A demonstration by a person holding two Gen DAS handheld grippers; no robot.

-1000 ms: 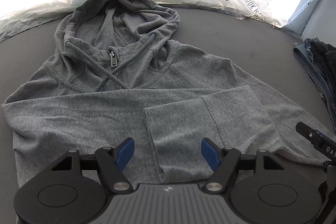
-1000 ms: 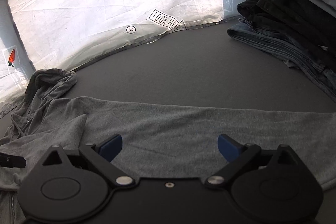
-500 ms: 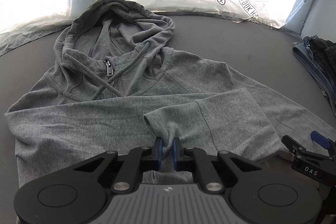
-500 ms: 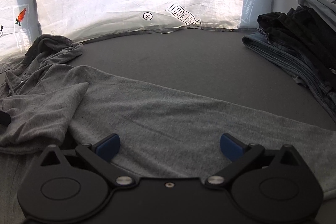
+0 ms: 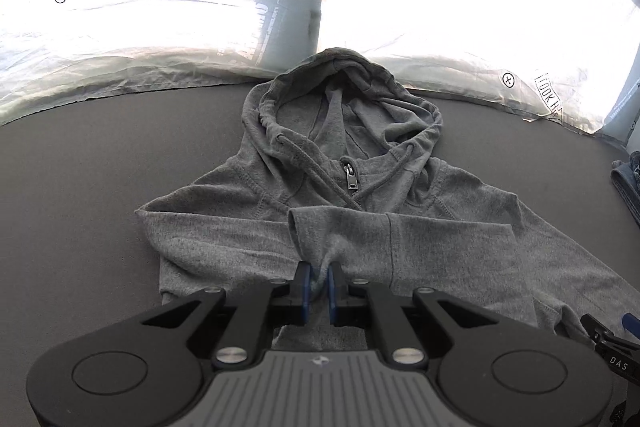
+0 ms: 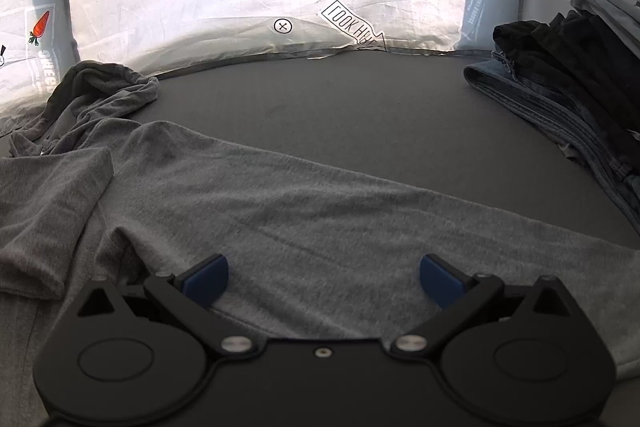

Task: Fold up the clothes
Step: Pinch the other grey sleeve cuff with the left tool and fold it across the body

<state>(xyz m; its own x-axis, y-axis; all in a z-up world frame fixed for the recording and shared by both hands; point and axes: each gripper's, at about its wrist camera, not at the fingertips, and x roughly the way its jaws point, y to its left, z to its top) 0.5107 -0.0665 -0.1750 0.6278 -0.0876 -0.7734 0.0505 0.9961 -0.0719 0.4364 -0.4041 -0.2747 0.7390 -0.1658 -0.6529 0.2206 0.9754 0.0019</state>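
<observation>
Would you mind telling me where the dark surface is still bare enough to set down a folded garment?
Two bare patches: the dark mat between the grey hoodie's outstretched sleeve and the pile of folded clothes, and the stretch left of the hoodie up to the white sheet. The far right, by the pile, is crowded.

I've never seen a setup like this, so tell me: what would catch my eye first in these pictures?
Probably the grey hoodie spread flat on the dark table, hood toward the bright printed backdrop. Close up, the left gripper pinches the cuff of a sleeve folded across the chest, while the right gripper hangs open over the other, outstretched sleeve. A stack of folded clothes sits at the right.
</observation>
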